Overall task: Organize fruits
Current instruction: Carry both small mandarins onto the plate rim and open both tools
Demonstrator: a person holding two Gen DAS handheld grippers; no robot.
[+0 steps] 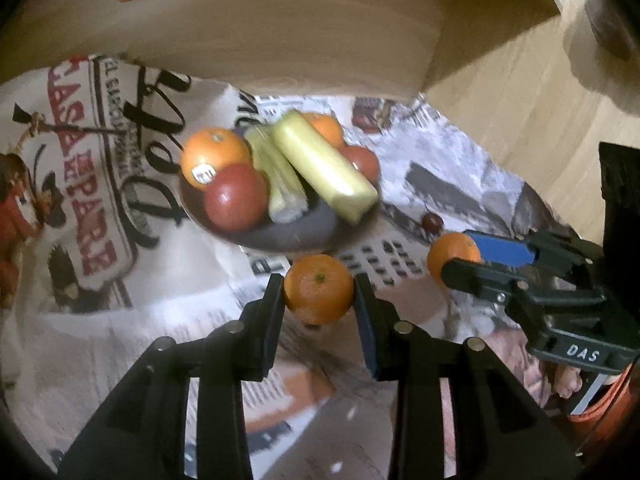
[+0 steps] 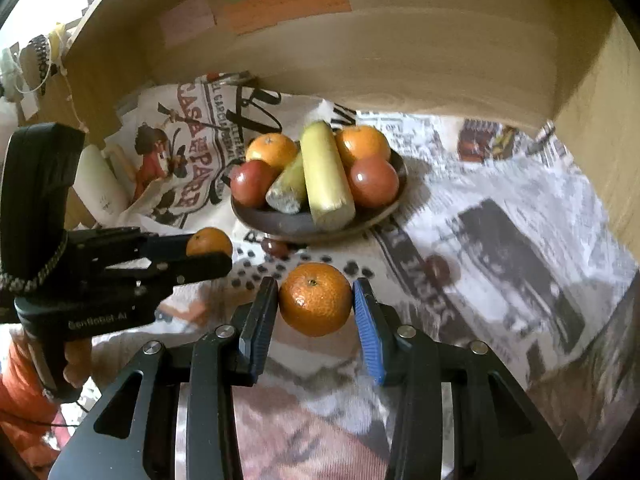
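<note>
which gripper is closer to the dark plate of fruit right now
Left, slightly. The left gripper, shut on one mandarin, sits just before the plate's near rim; the right gripper, shut on another mandarin, is off to the plate's right with newspaper between.

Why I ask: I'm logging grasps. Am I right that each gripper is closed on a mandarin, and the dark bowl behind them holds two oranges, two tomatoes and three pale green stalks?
Nearly. The bowl holds two pale green stalks, not three; the right wrist view shows it. Left gripper and right gripper each hold a mandarin.
</note>
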